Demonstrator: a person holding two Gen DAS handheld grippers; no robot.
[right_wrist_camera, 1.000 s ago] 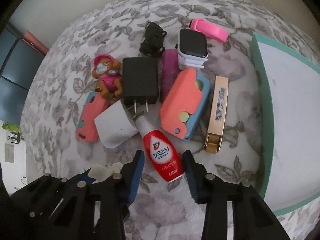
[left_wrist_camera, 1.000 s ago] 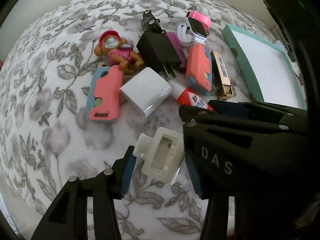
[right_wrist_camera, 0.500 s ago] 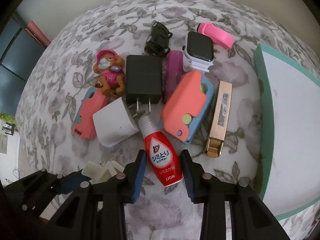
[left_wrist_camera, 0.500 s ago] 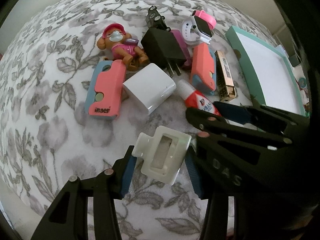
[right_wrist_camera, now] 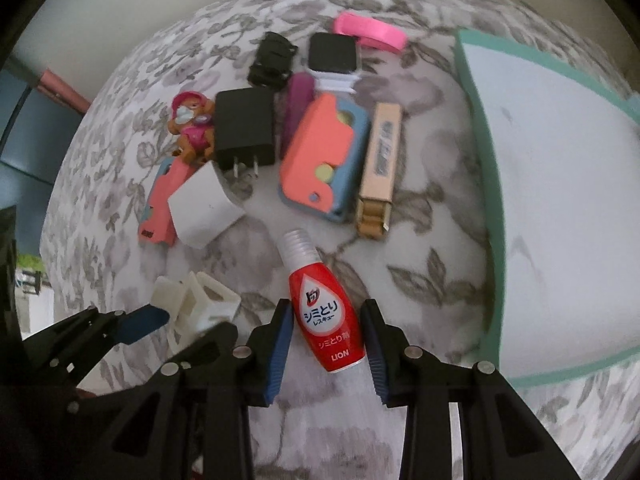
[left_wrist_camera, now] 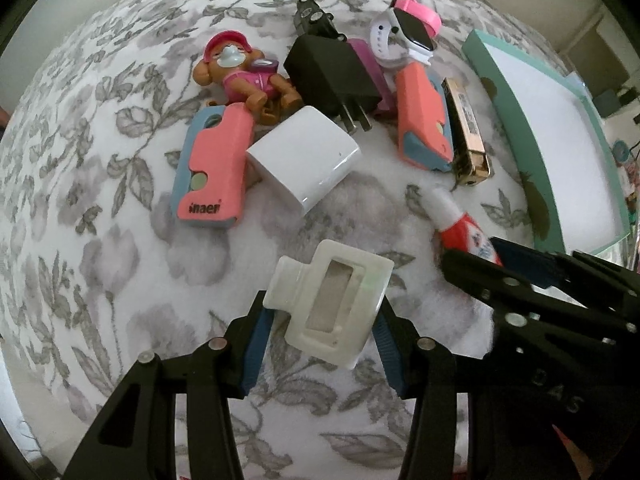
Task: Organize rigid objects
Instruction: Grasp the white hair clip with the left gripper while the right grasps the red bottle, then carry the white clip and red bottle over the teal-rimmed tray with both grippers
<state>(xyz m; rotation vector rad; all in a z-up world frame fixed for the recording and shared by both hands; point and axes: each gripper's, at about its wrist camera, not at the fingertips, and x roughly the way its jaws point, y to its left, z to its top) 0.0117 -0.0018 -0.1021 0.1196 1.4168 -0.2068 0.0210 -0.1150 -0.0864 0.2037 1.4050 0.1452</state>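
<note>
My left gripper (left_wrist_camera: pixel 322 334) is shut on a cream plastic holder (left_wrist_camera: pixel 330 306) and holds it above the floral cloth; the holder also shows in the right wrist view (right_wrist_camera: pixel 198 306). My right gripper (right_wrist_camera: pixel 326 344) is shut on a red stain-remover bottle (right_wrist_camera: pixel 326 320), lifted clear of the pile, cap pointing away; the bottle also shows in the left wrist view (left_wrist_camera: pixel 460 226). The pile beyond holds a white charger cube (left_wrist_camera: pixel 304 160), a black plug adapter (left_wrist_camera: pixel 332 74), two coral-and-blue cases (left_wrist_camera: pixel 212 168) (left_wrist_camera: pixel 424 120), a toy dog (left_wrist_camera: pixel 244 76), a gold box (left_wrist_camera: pixel 468 132) and a smartwatch (left_wrist_camera: pixel 408 38).
A teal-rimmed tray (right_wrist_camera: pixel 482 152) with a white inside lies at the right; it also shows in the left wrist view (left_wrist_camera: pixel 508 120). A small black toy car (right_wrist_camera: pixel 272 58) and a purple piece (right_wrist_camera: pixel 296 100) sit in the pile. The floral cloth (left_wrist_camera: pixel 100 240) covers the surface.
My right gripper closed on the red bottle and drew it back out of the pile, away from the black plug. My left gripper kept its hold on the cream holder.
</note>
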